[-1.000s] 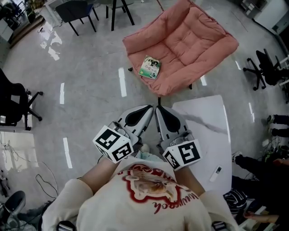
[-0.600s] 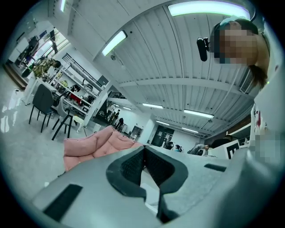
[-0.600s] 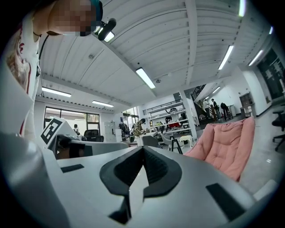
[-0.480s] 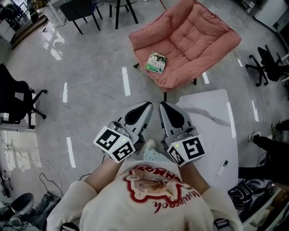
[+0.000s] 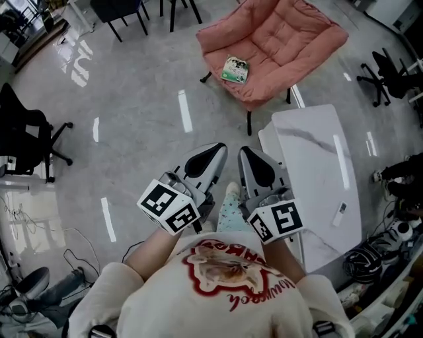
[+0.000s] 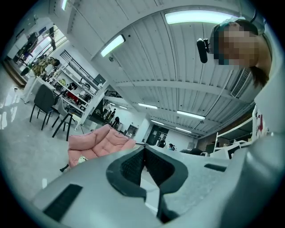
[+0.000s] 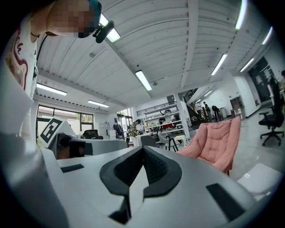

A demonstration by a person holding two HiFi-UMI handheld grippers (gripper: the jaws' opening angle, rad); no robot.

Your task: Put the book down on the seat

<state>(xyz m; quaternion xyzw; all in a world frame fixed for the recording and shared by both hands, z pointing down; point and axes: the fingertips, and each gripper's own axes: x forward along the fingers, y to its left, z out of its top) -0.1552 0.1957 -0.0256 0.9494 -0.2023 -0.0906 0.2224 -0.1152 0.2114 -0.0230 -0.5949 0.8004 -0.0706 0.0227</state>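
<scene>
A small book (image 5: 235,69) with a green picture cover lies on the front edge of the pink cushioned seat (image 5: 284,39) at the top of the head view. The seat (image 6: 95,144) shows far off in the left gripper view, and it (image 7: 216,142) shows again in the right gripper view. Both grippers are held close to the person's chest, well back from the seat. My left gripper (image 5: 215,153) is shut with nothing in it. My right gripper (image 5: 246,157) is shut and empty too.
A white marble-topped table (image 5: 317,171) stands right of the grippers, with a small remote (image 5: 340,211) on it. Black office chairs stand at the left (image 5: 26,132) and at the upper right (image 5: 386,72). Dark chairs (image 5: 125,10) stand at the top. Cables lie on the floor at lower left.
The person has stepped back: seat and book have slid up and away in the head view, and more of the white table shows. Both grippers stay shut and close together.
</scene>
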